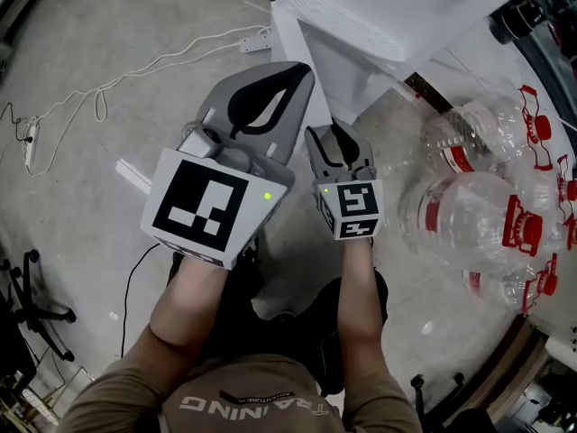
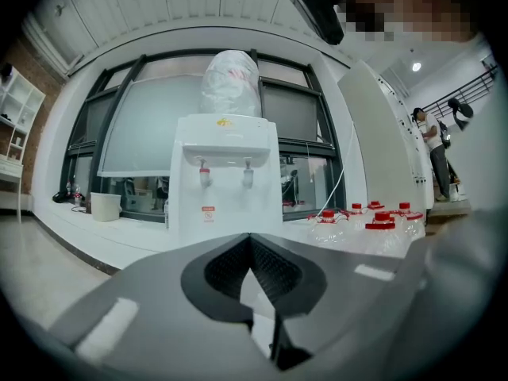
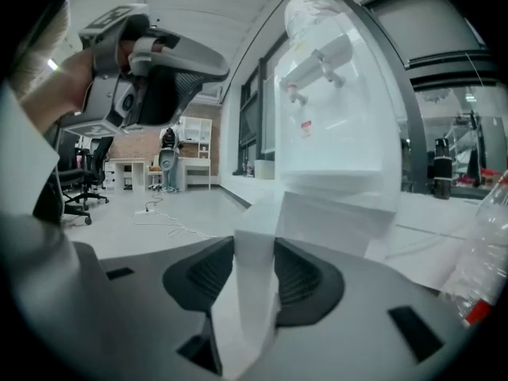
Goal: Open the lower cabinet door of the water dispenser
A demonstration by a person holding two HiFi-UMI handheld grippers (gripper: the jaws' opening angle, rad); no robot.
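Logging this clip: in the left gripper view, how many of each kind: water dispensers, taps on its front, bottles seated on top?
water dispenser: 1
taps: 2
bottle on top: 1
Total: 4

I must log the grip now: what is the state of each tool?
Left tool: closed, holding nothing.
Right tool: closed on the cabinet door edge.

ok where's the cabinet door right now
In the right gripper view the cabinet door stands edge-on between the jaws of the right gripper, swung out from the lower part of the water dispenser.
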